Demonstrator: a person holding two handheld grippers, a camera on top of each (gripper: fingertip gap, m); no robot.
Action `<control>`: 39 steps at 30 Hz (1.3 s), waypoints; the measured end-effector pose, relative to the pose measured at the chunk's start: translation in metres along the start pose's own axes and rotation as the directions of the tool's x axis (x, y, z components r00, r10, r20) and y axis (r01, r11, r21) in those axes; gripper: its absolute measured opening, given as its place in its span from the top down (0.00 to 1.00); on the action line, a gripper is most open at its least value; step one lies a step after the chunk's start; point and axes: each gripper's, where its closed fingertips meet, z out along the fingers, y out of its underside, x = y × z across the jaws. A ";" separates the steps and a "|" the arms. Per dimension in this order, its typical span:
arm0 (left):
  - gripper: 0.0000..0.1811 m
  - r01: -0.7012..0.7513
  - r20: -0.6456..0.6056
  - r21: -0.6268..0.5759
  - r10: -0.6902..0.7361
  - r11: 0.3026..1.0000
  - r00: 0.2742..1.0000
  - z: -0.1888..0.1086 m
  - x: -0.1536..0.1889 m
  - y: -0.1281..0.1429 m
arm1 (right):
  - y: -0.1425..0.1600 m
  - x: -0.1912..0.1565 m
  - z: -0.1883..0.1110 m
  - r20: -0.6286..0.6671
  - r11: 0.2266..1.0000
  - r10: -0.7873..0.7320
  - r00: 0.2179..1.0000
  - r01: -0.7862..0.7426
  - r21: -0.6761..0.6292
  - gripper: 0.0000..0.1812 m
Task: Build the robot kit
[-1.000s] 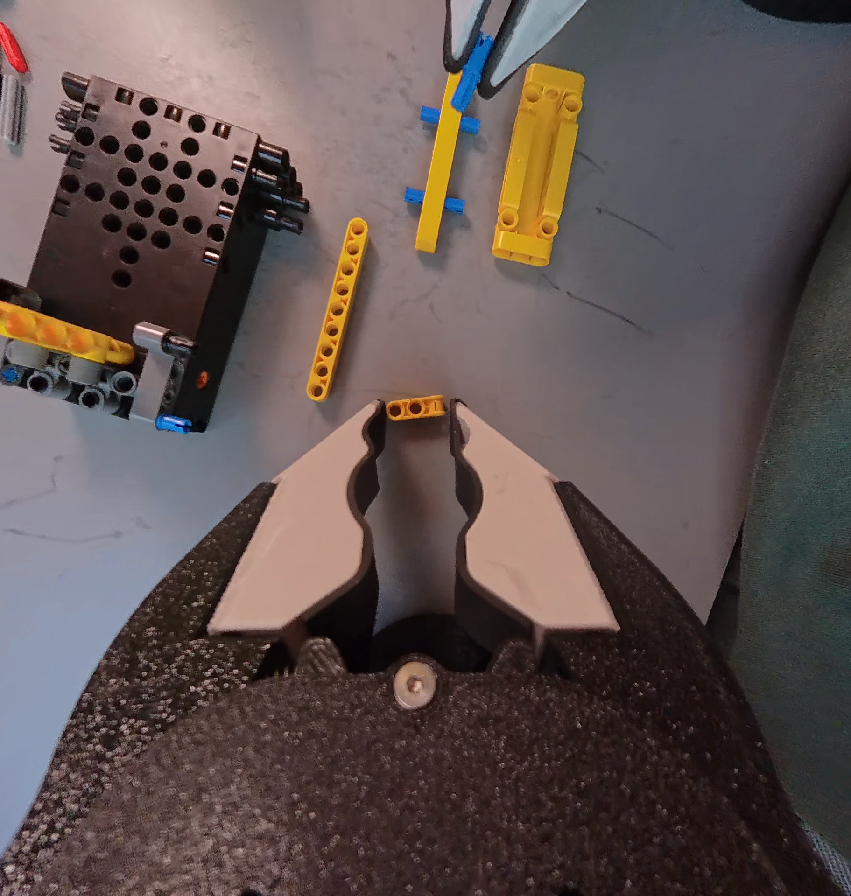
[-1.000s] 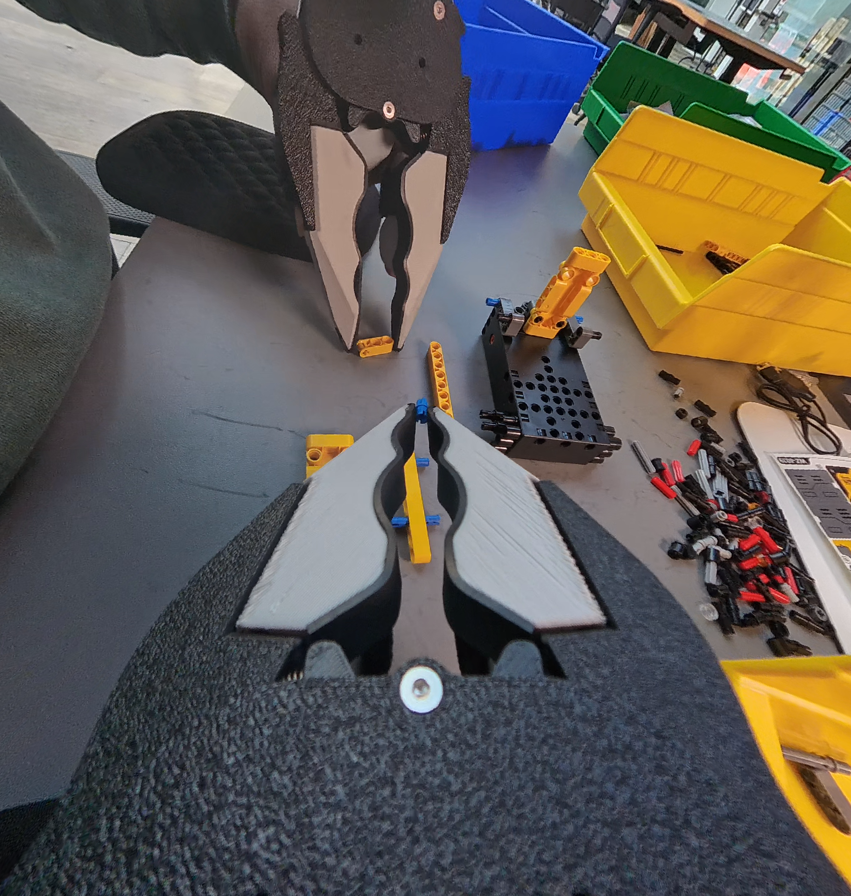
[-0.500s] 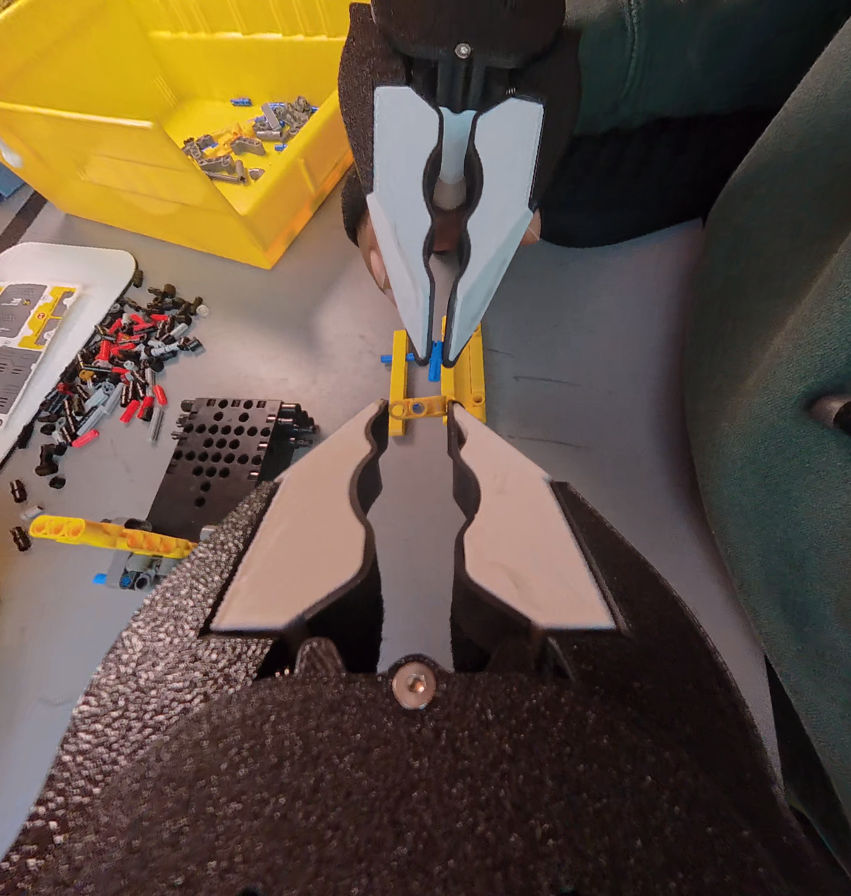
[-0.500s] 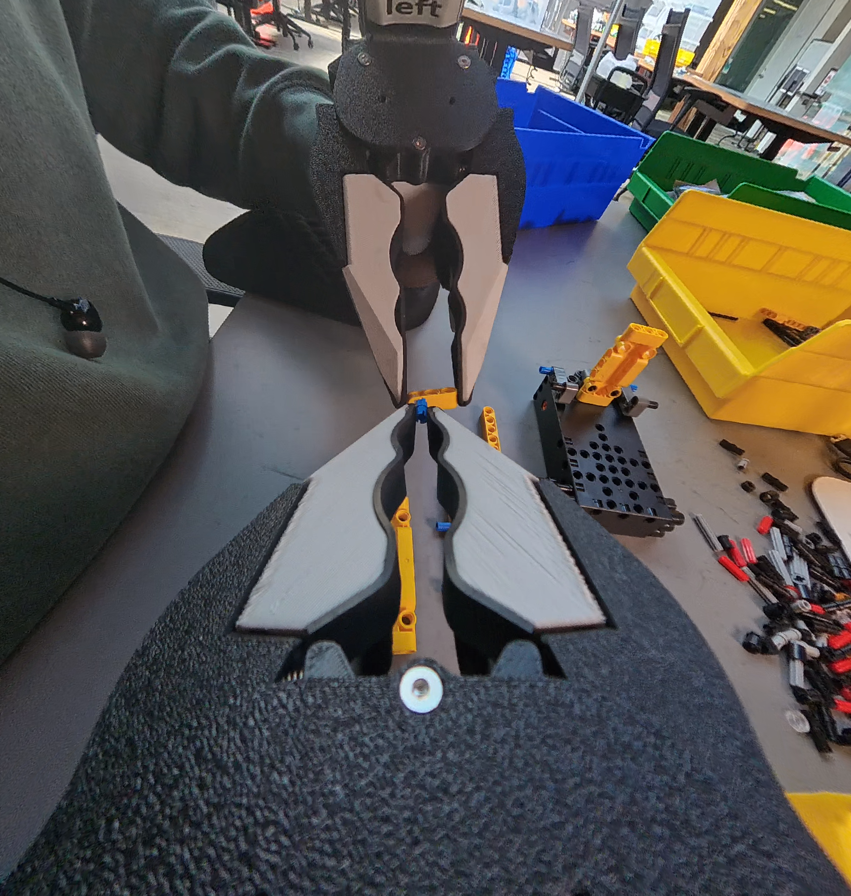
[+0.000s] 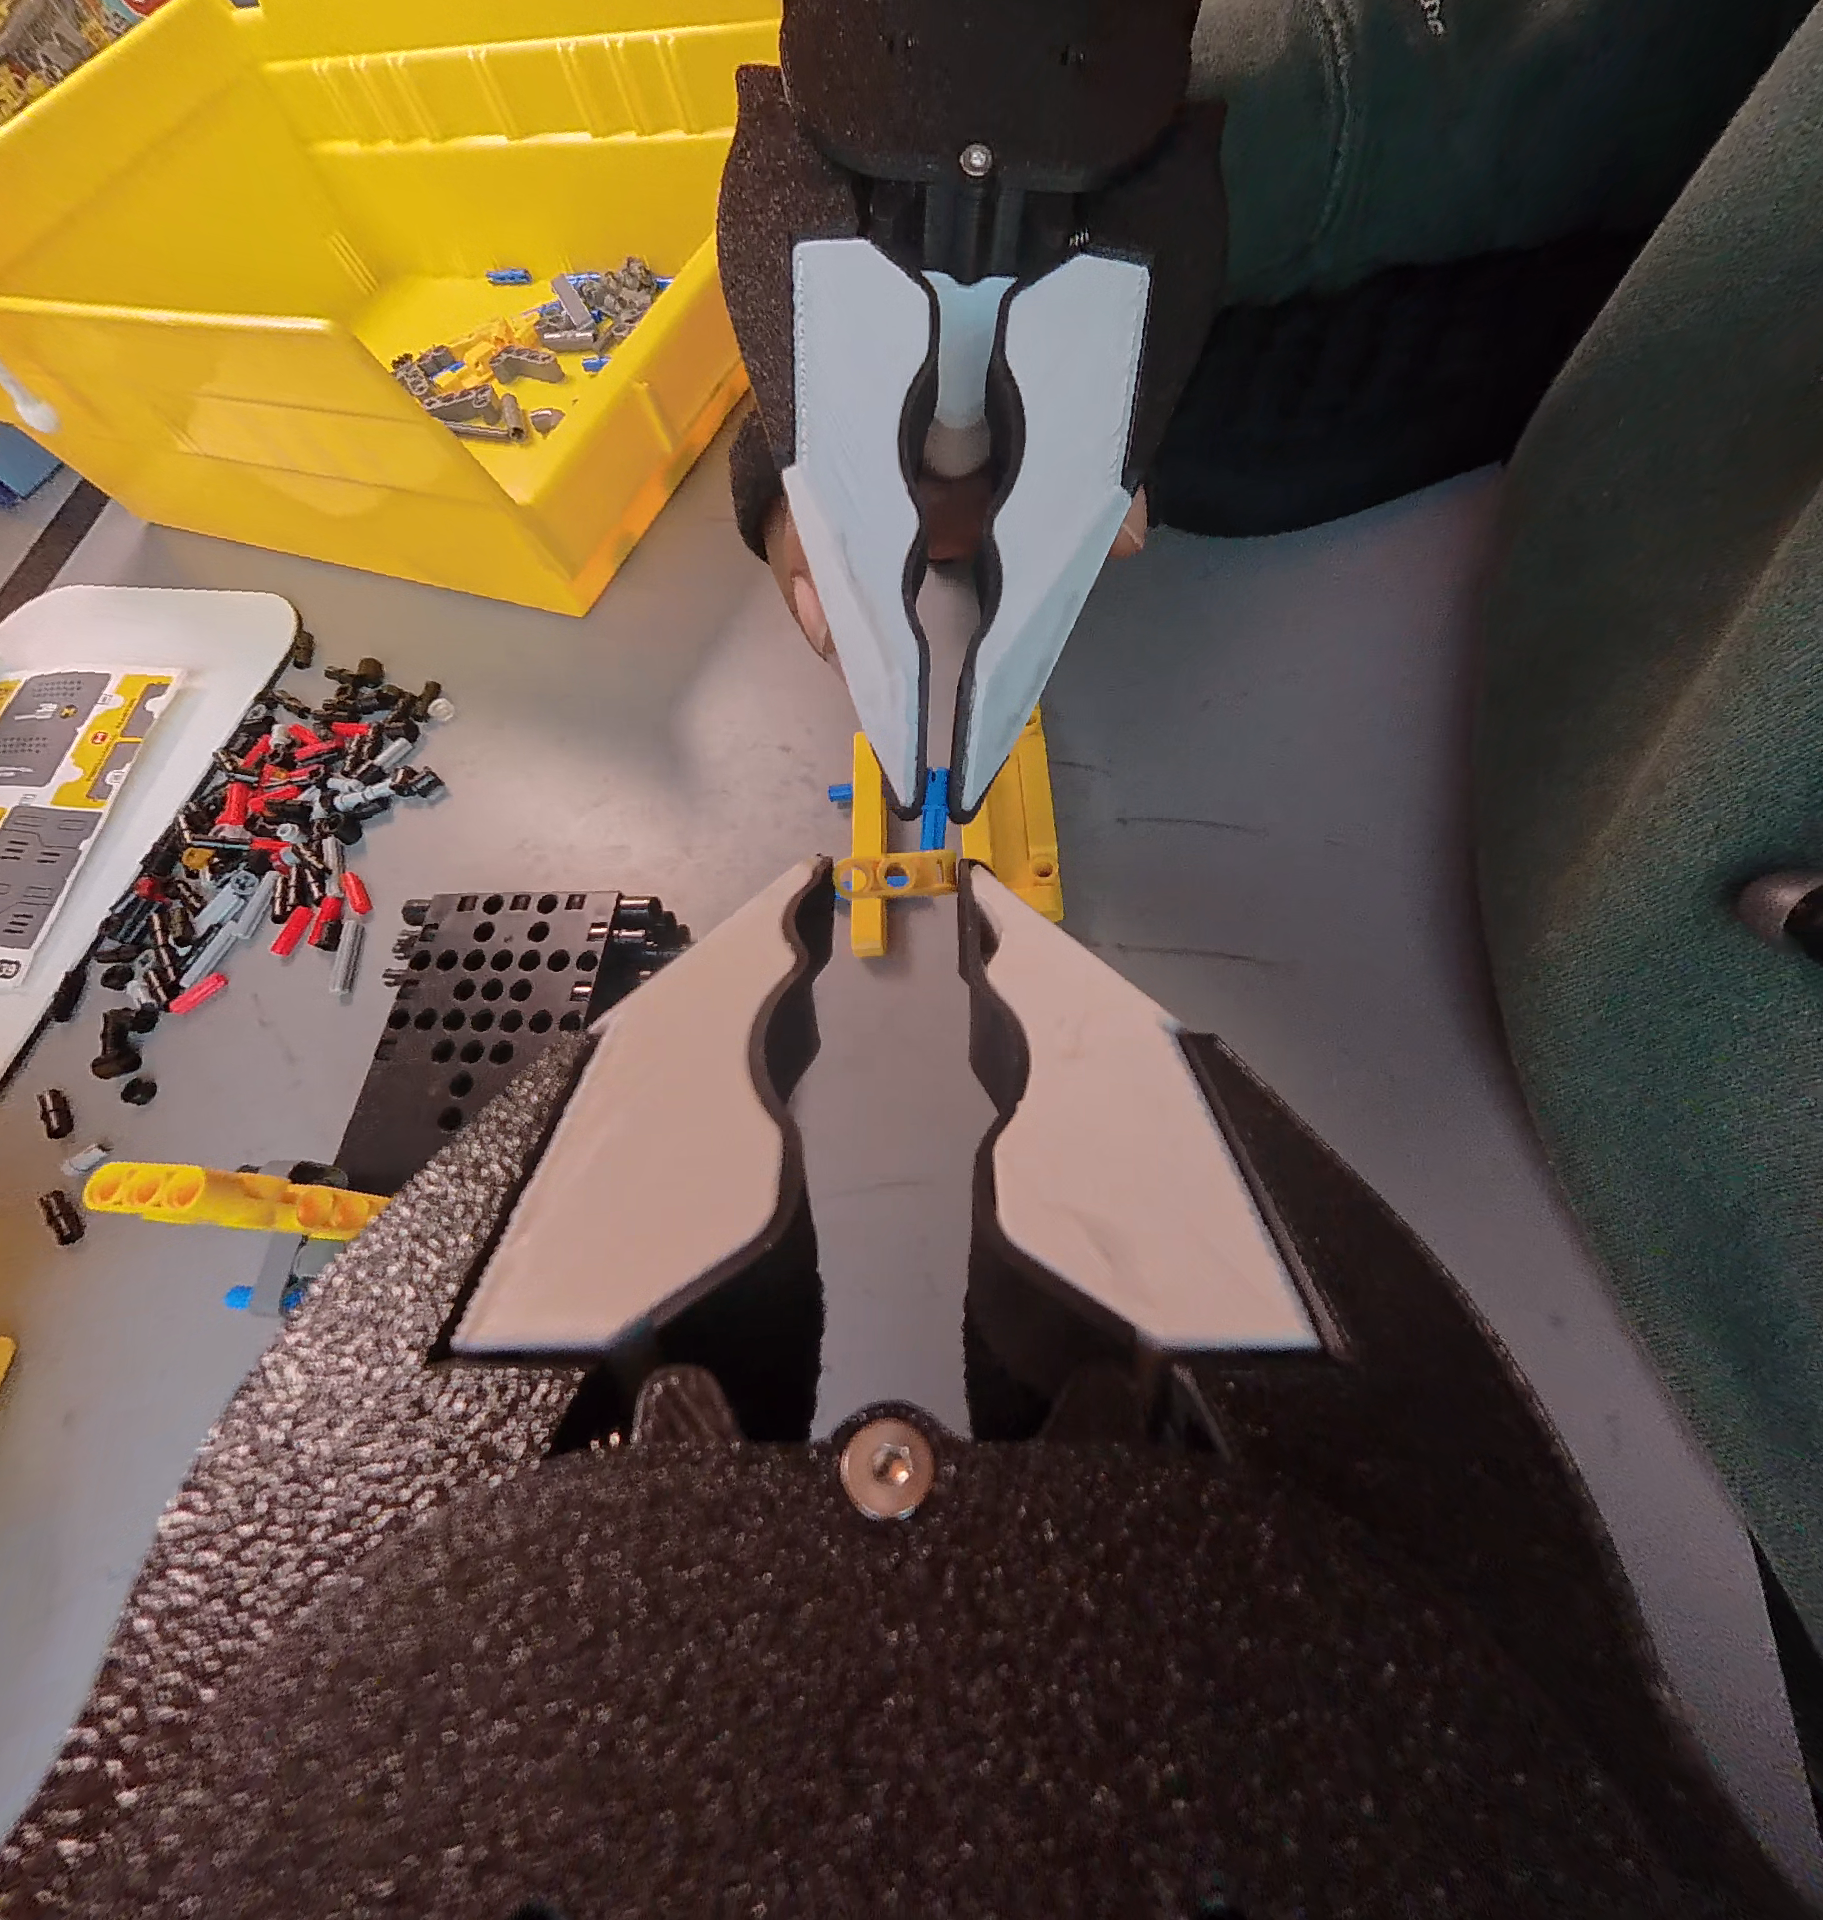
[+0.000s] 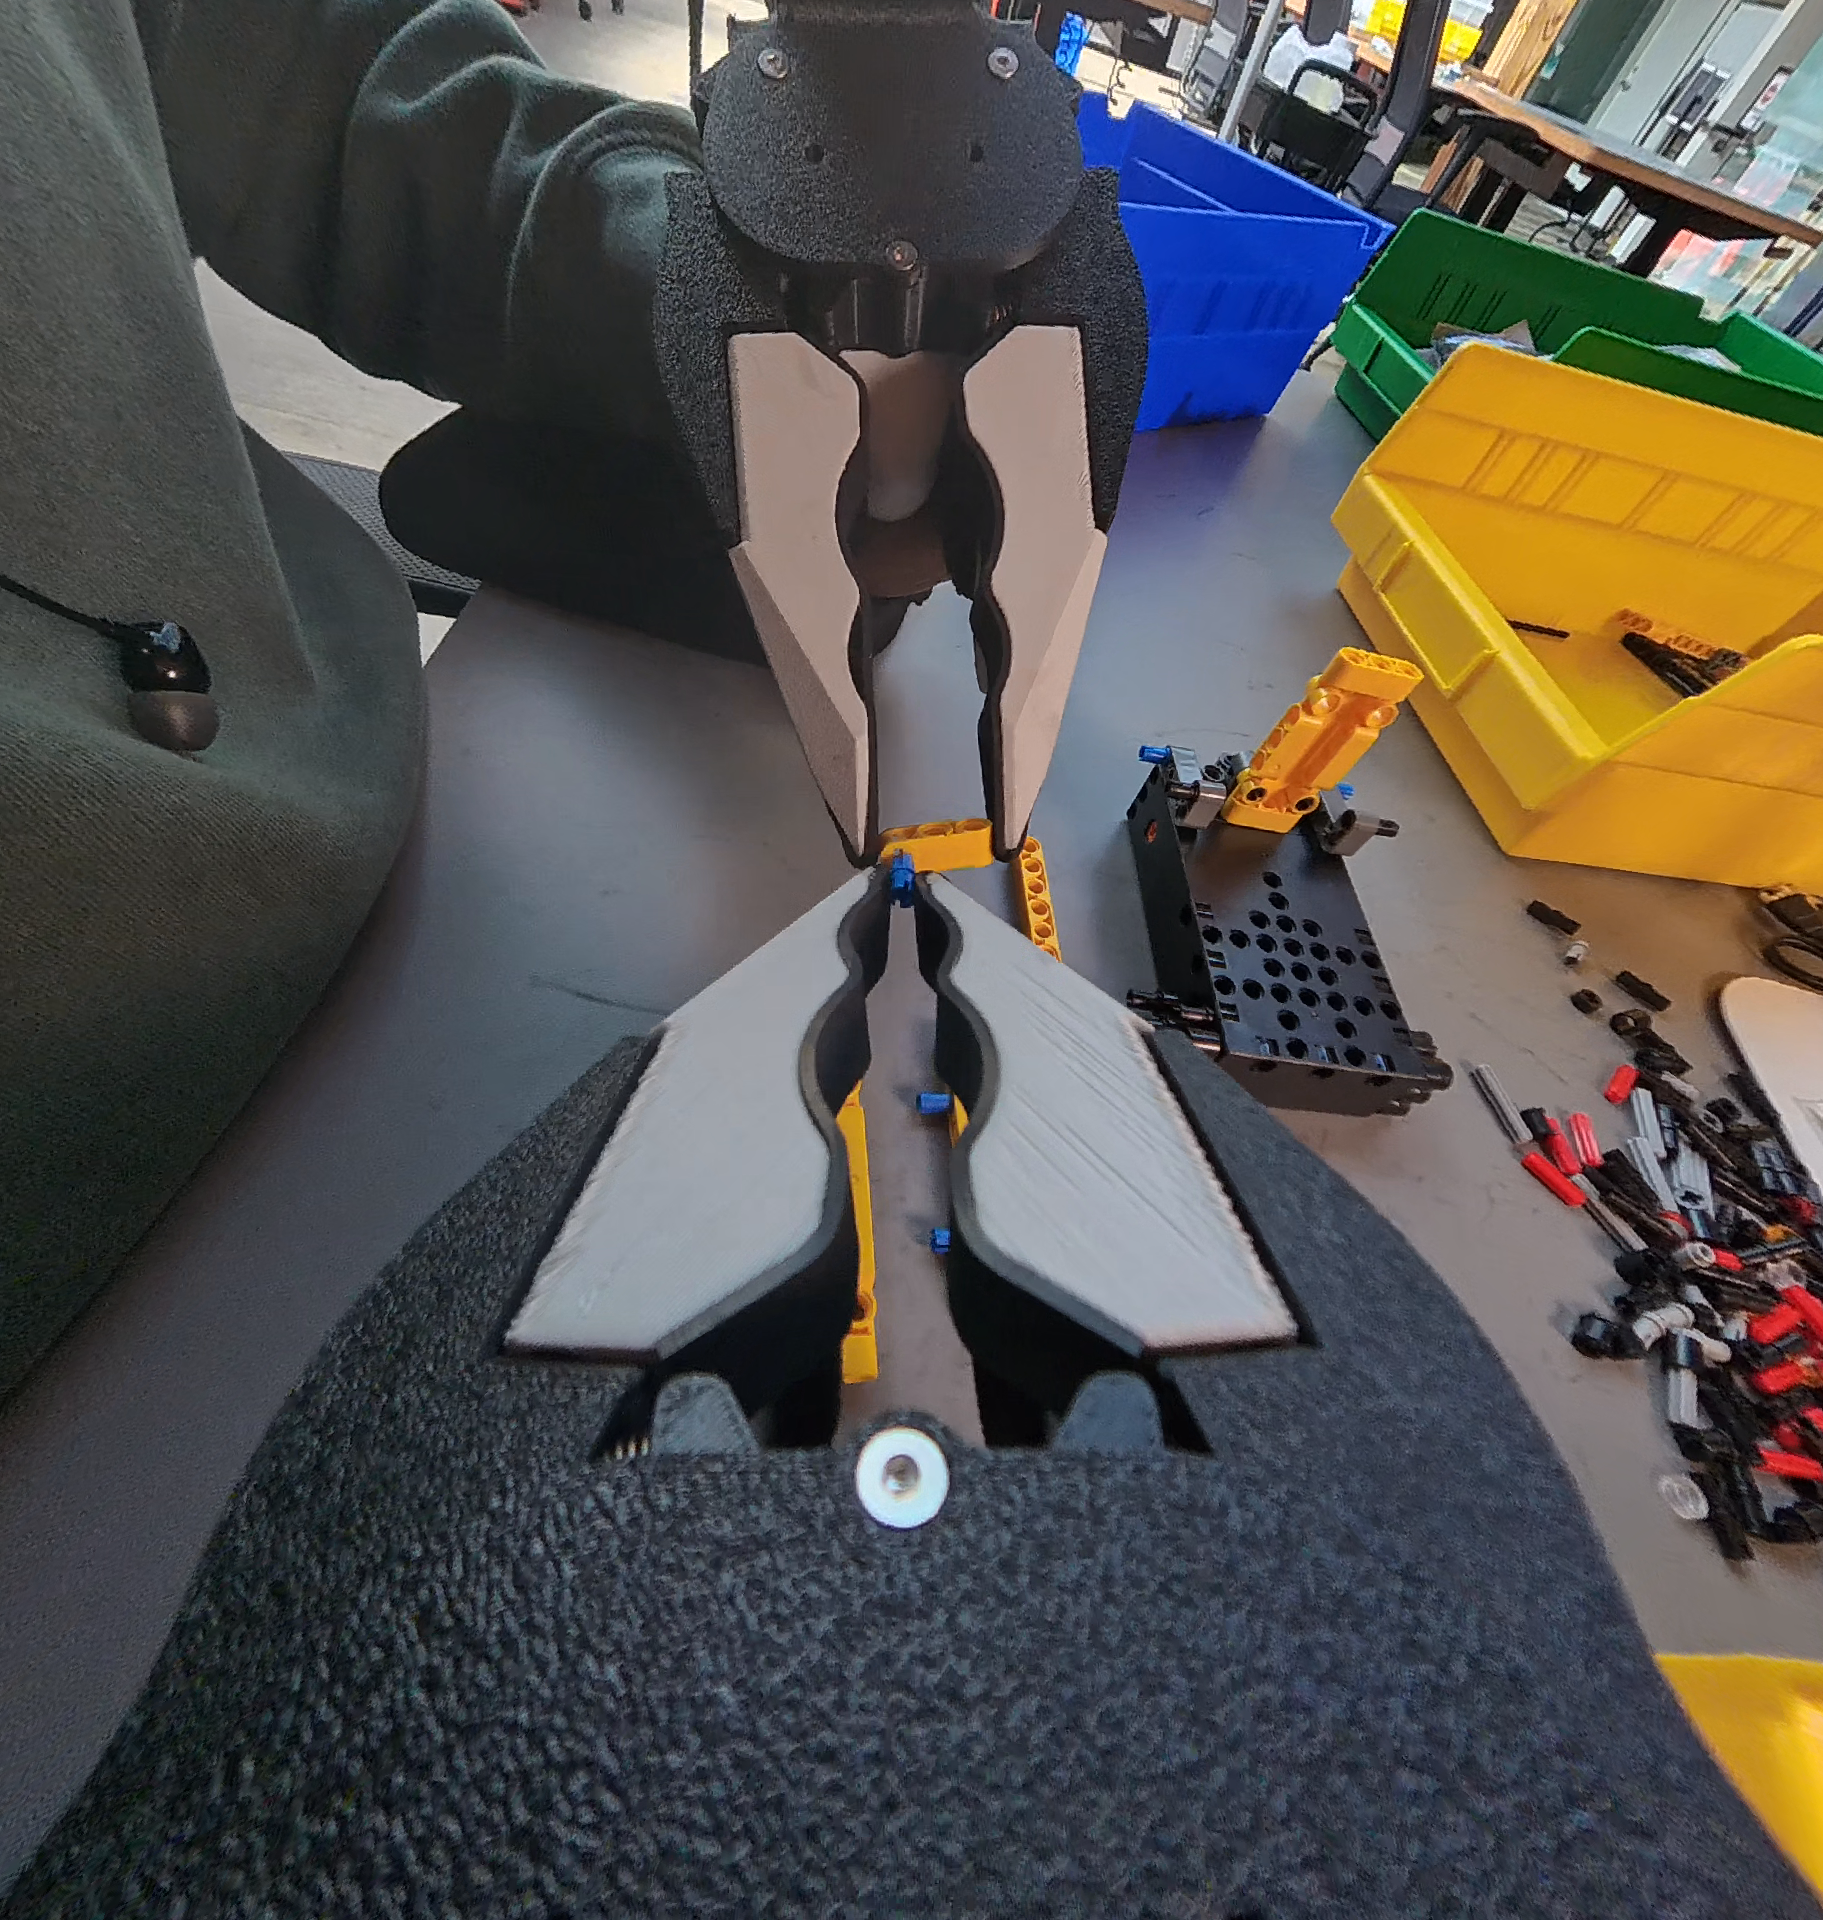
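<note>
yellow bin (image 5: 263, 343) holding grey, yellow parts (image 5: 517, 358)

The right tool (image 6: 899, 883) pinches a blue pin (image 6: 899, 881); facing it, the left tool (image 6: 936, 847) grips a short yellow beam (image 6: 938, 837). A black plate (image 6: 1276, 961) lies toward the table's (image 6: 595, 790) right edge.

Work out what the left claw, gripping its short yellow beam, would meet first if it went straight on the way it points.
Probably the blue pin pinched in the right claw: it sits straight ahead of the short yellow beam in the left claw, though depth is unclear.
</note>
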 end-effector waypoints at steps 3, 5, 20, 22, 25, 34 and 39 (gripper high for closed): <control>0.88 0.004 -0.027 0.011 -0.004 1.000 1.000 0.000 0.003 -0.001 | -0.002 -0.003 0.000 0.012 1.000 -0.017 1.000 0.017 0.006 0.98; 0.88 -0.001 -0.044 0.028 0.002 1.000 0.999 -0.001 0.005 -0.003 | -0.004 -0.006 -0.001 0.021 0.999 -0.038 0.999 0.038 0.018 0.98; 0.88 0.006 -0.060 0.040 -0.003 0.999 0.998 -0.002 0.008 -0.007 | -0.005 -0.010 -0.004 -0.003 0.988 -0.148 0.989 0.148 -0.051 0.98; 0.88 0.030 -0.083 0.045 -0.027 0.999 0.996 -0.002 0.010 -0.007 | -0.003 -0.012 -0.003 -0.004 0.981 -0.180 0.984 0.179 -0.068 0.98; 0.88 0.057 -0.109 0.050 -0.051 0.997 0.993 -0.004 0.011 -0.009 | -0.007 -0.013 -0.004 -0.012 0.978 -0.203 0.979 0.202 -0.049 0.98; 0.88 0.126 -0.179 0.216 -0.087 0.968 0.980 -0.020 0.013 -0.035 | -0.036 -0.014 -0.015 -0.020 0.978 -0.167 0.986 0.168 0.127 0.98; 0.88 0.111 -0.174 0.193 -0.077 0.975 0.982 -0.020 0.016 -0.034 | -0.035 -0.017 -0.013 -0.034 0.969 -0.229 0.973 0.231 0.084 0.98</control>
